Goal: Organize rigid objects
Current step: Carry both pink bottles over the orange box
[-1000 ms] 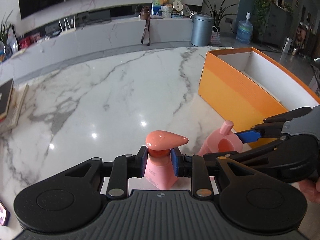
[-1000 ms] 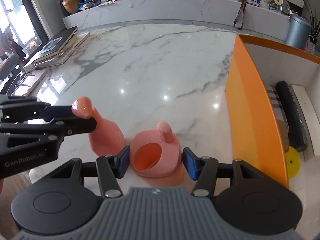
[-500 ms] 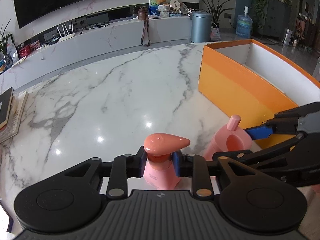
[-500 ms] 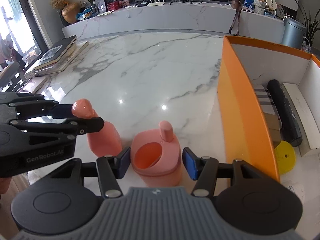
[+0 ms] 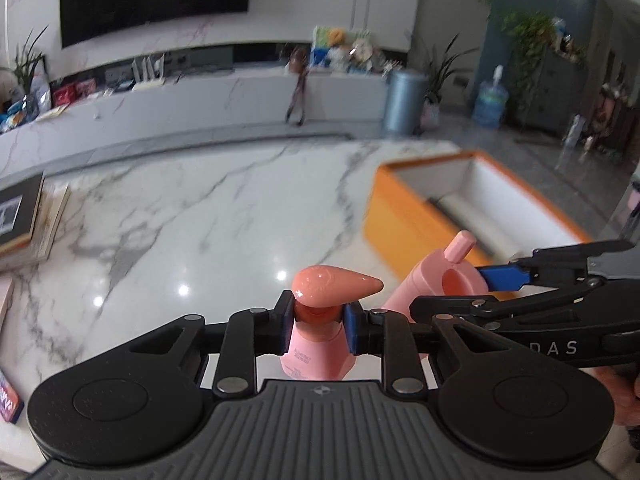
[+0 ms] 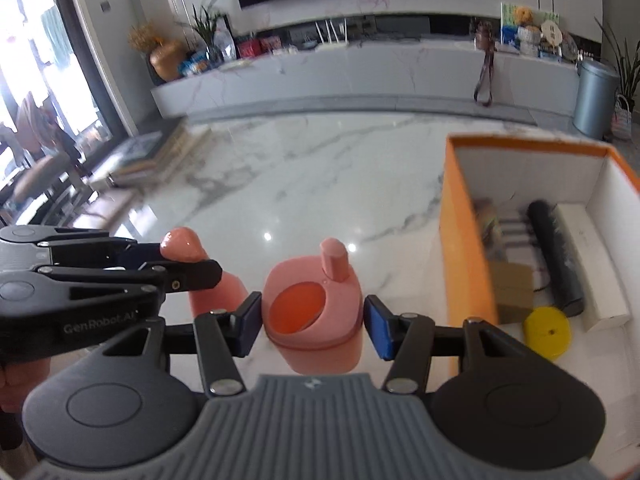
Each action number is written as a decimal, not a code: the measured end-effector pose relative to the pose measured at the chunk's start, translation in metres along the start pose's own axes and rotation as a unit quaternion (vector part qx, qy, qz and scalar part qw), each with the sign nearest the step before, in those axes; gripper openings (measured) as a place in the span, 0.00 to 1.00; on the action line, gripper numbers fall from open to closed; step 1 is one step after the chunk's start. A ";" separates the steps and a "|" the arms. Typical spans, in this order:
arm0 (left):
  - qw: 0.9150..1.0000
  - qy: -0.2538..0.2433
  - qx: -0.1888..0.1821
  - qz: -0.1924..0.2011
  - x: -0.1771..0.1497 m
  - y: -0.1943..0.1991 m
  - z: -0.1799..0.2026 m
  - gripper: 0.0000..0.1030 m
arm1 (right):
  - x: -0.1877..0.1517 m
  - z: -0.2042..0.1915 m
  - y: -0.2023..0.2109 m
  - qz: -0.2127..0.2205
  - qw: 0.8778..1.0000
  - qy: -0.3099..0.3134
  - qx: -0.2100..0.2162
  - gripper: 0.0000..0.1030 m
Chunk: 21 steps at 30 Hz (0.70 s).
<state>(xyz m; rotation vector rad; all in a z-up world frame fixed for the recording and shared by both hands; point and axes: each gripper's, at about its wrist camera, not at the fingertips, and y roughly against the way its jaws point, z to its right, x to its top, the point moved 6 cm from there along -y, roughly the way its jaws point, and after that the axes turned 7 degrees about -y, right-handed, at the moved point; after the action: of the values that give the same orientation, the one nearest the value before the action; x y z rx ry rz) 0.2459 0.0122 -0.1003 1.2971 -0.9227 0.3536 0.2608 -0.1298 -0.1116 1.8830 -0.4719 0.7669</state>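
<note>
Pink pump bottle [image 5: 316, 344] sits bottom centre of the left wrist view, clamped at the neck by the left gripper [image 5: 316, 328], both blue pads pressed tight right under the teardrop pump head. In the right wrist view that same bottle [image 6: 218, 292] shows at middle left, partly behind the left gripper's black fingers.

Just beside it is a pink cup [image 6: 314, 320] with a lid and a stubby spout, lower centre of the right wrist view. The right gripper [image 6: 314, 326] has it between the pads; the left pad touches the lid, and the right one looks touching or a hair off, so I honestly can't tell if it's gripping. The cup [image 5: 444, 284] also appears right of centre in the left view.

Further right is an orange box [image 6: 466, 240] with white inner walls on the marble table [image 6: 300, 184]. Inside it: a black cylinder [image 6: 554, 256], a yellow disc [image 6: 547, 332], and some blurry cardboard stuff.
</note>
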 end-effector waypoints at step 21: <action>0.985 -0.059 -0.160 -0.026 0.090 -0.104 0.162 0.27 | 0.021 0.195 0.047 -0.113 0.985 0.082 -0.099 0.54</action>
<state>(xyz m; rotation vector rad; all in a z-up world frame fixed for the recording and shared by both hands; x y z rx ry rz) 0.3116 -0.1900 -0.1039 1.0512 -0.9982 0.0830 0.3047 -0.3261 -0.1223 1.6399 -0.2176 0.6894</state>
